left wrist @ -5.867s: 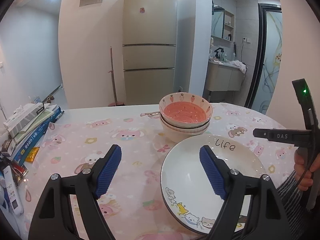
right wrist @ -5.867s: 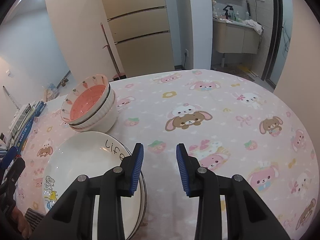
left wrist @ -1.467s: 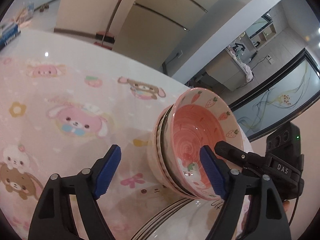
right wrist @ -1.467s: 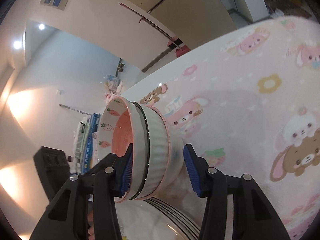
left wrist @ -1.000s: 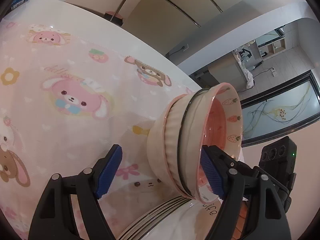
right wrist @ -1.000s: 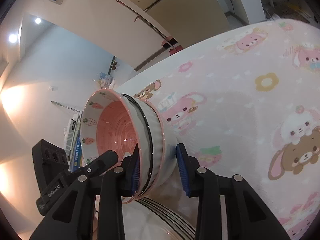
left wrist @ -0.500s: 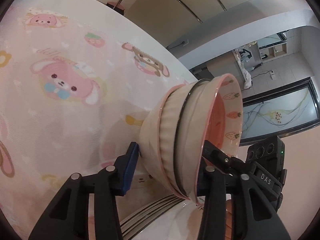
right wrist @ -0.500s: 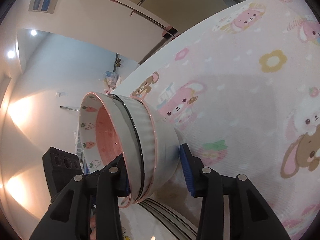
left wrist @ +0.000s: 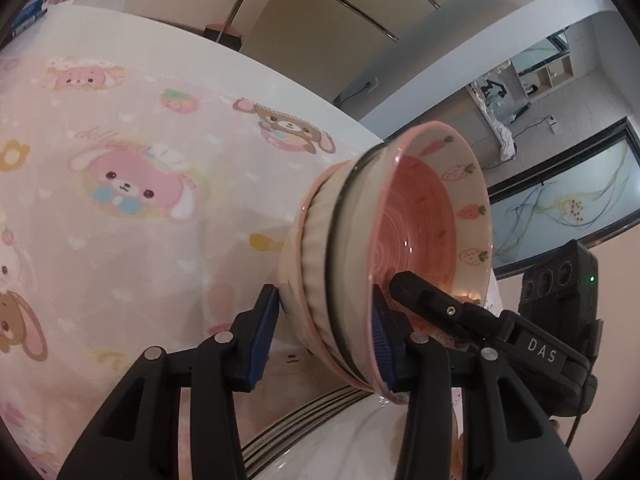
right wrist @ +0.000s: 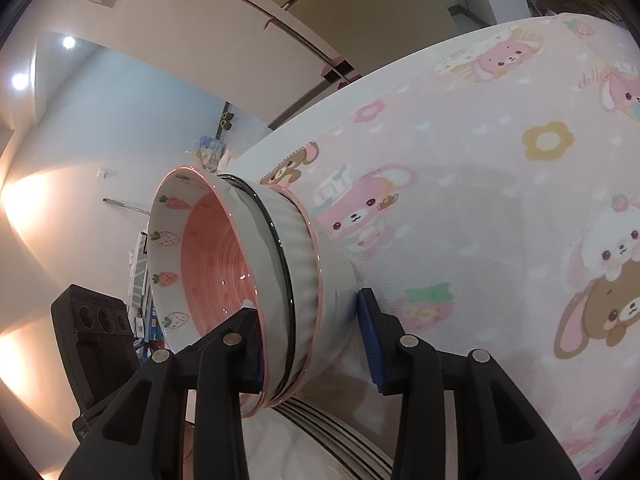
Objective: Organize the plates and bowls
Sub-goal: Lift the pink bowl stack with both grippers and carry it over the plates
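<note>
A stack of bowls (left wrist: 416, 232), the top one pink inside with a strawberry rim, is held from two sides. My left gripper (left wrist: 322, 340) is shut on the near wall, one blue pad under the ribbed bottom bowl and the other inside the top bowl. My right gripper (right wrist: 314, 344) clamps the opposite wall of the bowl stack (right wrist: 216, 264), its jaws closing, with one pad inside and one against the outside. The right gripper's finger (left wrist: 440, 308) reaches into the bowl in the left wrist view. White plates (left wrist: 340, 440) lie stacked just below.
A pink cartoon-print tablecloth (left wrist: 120, 208) covers the table to the left of the bowls in the left wrist view and the same tablecloth (right wrist: 500, 220) lies to their right in the right wrist view. Books (left wrist: 28, 20) lie at the table's far edge. A fridge (left wrist: 320, 40) stands behind.
My left gripper's jaws went from wide open to closed on the bowl stack's wall. The right gripper stayed clamped on the other side, and the stack shifted only slightly.
</note>
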### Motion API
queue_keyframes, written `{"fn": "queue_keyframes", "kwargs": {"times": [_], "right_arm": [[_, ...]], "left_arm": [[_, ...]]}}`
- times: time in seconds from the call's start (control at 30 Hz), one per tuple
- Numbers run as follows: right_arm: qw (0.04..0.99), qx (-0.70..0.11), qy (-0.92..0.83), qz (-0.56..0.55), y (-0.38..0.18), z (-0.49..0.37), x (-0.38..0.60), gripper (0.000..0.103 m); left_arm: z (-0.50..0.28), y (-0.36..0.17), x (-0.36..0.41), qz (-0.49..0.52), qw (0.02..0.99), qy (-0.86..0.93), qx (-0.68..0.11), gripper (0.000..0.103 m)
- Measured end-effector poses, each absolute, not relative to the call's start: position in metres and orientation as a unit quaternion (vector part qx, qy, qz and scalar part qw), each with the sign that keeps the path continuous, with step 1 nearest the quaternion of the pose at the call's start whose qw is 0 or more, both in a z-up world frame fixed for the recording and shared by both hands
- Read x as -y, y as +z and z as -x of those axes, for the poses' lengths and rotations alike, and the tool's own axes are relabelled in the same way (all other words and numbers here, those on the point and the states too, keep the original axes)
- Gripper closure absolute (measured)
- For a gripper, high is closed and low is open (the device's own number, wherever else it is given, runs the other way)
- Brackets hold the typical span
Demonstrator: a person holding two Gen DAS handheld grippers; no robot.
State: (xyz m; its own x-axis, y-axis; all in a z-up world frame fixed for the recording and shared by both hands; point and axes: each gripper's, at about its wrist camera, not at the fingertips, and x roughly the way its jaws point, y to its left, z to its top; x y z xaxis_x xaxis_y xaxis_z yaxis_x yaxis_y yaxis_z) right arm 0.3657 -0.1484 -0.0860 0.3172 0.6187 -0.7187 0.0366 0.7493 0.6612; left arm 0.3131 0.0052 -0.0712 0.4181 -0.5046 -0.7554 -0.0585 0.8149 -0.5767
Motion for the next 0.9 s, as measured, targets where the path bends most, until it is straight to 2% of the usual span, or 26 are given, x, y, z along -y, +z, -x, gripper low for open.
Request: {"fn": "queue_keyframes", "kwargs": {"times": [0.4, 0.9], "right_arm": [[0.762, -0.538, 0.209, -0.295, -0.07, -0.358, 0.146, 0.063], [0.778, -0.502, 0.232, -0.298, -0.012, -0.335, 0.151, 0.063]], "left_arm": [[-0.303, -0.051, -0.007, 0.252, 0.829, -0.129, -0.483, 0.063], [-0.277, -0.001, -0.006, 0.219, 0.851, -0.133, -0.458, 0.063]]}}
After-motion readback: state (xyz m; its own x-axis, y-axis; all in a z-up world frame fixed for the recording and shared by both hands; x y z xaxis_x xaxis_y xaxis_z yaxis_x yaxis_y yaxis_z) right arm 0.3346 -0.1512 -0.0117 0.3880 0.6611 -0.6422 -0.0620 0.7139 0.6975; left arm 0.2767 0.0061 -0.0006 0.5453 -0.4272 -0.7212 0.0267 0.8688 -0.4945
